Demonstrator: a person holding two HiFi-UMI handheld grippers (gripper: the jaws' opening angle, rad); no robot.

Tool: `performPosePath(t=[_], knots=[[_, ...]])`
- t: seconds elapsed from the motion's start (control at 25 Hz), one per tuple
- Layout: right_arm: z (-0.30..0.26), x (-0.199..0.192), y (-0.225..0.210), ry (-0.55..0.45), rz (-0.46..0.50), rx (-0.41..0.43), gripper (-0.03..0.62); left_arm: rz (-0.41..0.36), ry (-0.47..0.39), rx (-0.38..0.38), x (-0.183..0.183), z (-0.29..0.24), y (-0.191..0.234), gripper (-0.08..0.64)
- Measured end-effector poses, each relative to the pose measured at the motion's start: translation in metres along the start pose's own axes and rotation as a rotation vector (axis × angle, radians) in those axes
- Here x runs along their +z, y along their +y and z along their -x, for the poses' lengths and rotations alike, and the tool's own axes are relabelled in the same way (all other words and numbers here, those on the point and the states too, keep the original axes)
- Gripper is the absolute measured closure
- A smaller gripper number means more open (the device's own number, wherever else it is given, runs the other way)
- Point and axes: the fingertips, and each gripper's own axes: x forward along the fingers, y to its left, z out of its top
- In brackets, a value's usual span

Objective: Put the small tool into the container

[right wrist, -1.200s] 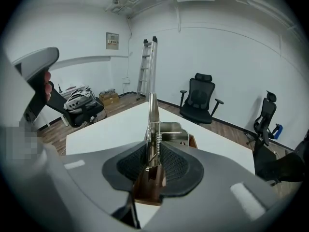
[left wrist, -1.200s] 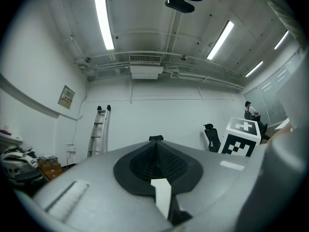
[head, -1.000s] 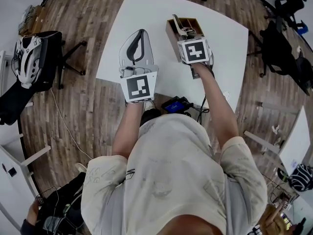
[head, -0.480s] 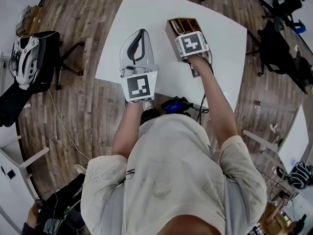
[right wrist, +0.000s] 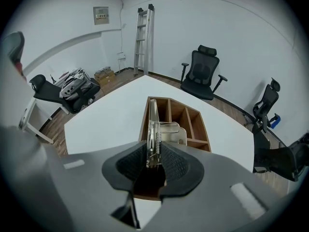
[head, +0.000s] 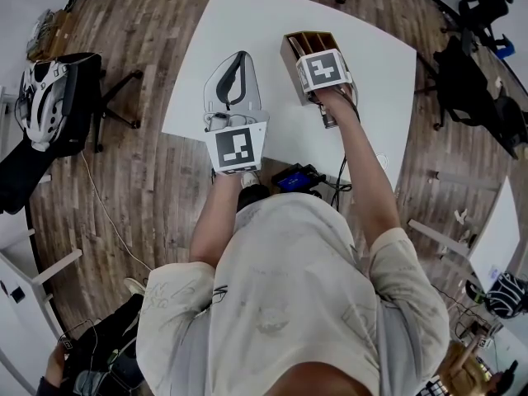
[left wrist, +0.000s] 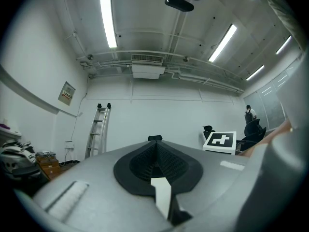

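The wooden container (right wrist: 188, 115) sat toward the far right side of the white tabletop (head: 247, 23). Bare surface lay open on its left all the way to the left edge, and a narrower strip ran along its right. The right gripper (right wrist: 154, 149) pointed steeply down over the container's near end, its pads pinched on the small tool (right wrist: 153, 120). The tool was a bright metal piece with a spring, standing upright over the container's left compartments. The jaws had just eased slightly apart with the tool between them, and whether its tip touched wood could not be told. In the head view the marker cube (head: 322, 71) covered the tool and the container's near end. The left gripper (left wrist: 154, 139) hovered at the tabletop's near left edge, jaws closed together on nothing (its own view took in only wall, ceiling lights and a ladder (left wrist: 98, 129)). An office chair (right wrist: 202, 74) stood beyond the far edge, clear of the table.
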Motion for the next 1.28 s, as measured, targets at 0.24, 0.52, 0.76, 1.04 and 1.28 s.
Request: performPosePath(t=[0.24,0.52,0.76,1.04,1.28], knots=[[0.000,0.001,0.004,-0.037,-0.021,0.021,0.463,0.003,0.002,-0.004,-0.005,0.001,0.001,0.546],[0.001,0.004,0.004,-0.060,-0.014,0.028,0.463,-0.005,0.007,-0.012,-0.003,-0.001,-0.003,0.546],[0.002,0.003,0.003,-0.077,-0.005,0.033,0.454,-0.011,0.004,-0.009,-0.003,0.000,-0.006,0.546],[0.005,0.004,0.003,-0.101,-0.004,0.035,0.431,-0.012,0.011,-0.009,-0.005,-0.001,-0.008,0.546],[0.004,0.008,0.002,-0.123,-0.010,0.045,0.428,-0.011,0.016,-0.012,-0.006,-0.004,-0.010,0.546]])
